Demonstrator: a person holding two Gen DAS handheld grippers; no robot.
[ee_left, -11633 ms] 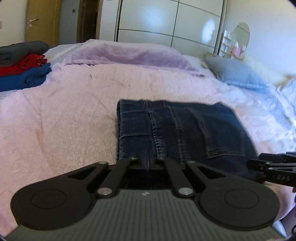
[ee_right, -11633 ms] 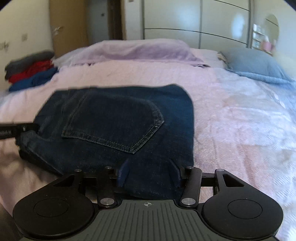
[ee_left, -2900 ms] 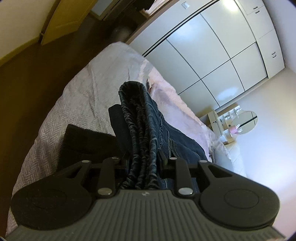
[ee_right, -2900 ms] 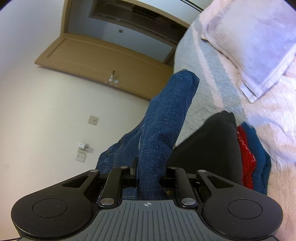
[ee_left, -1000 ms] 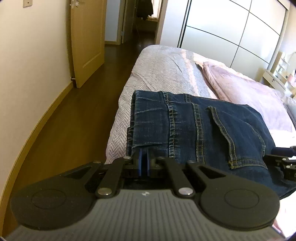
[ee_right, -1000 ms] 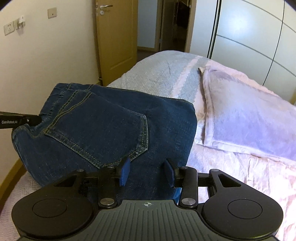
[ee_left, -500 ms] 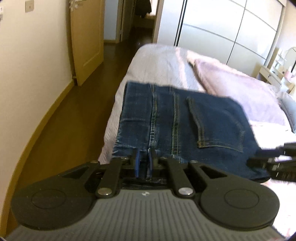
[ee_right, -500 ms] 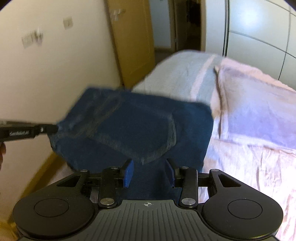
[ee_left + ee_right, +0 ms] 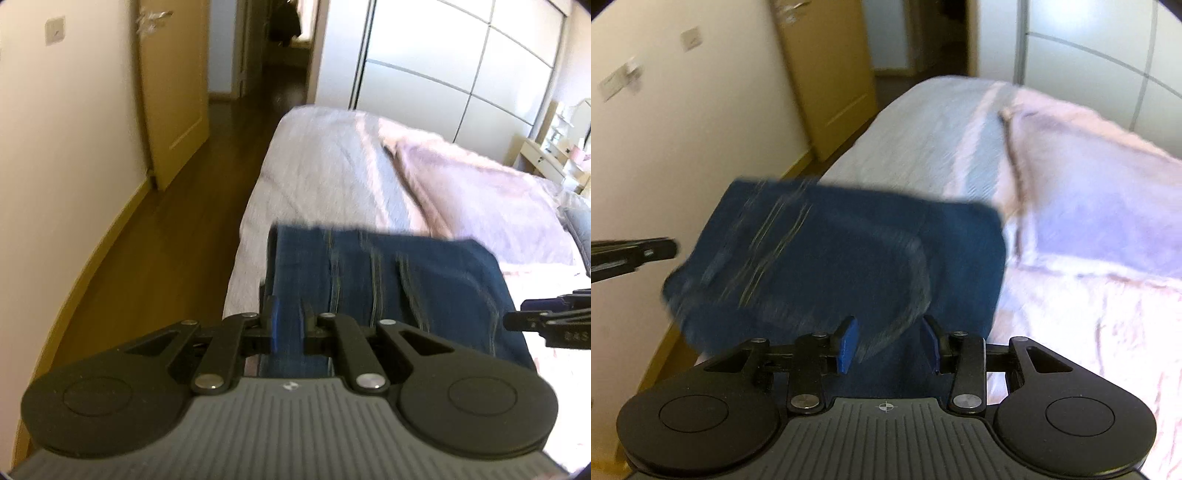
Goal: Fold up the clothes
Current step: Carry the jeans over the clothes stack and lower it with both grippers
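The folded dark blue jeans lie at the near corner of the bed, blurred by motion. My left gripper has its jaws a little apart, astride the near edge of the jeans. My right gripper is open, with the jeans lying between and ahead of its blue pads. The right gripper's tip shows at the right edge of the left wrist view. The left gripper's tip shows at the left edge of the right wrist view.
A lilac blanket covers the far part of the bed. A wooden floor, a cream wall and an open wooden door lie to the left. White wardrobe doors stand behind the bed. A dressing table is far right.
Both grippers have pulled back and up from the jeans. The left jaws have parted from nearly closed to slightly open. The right jaws have widened. The jeans sit lower and farther in both views.
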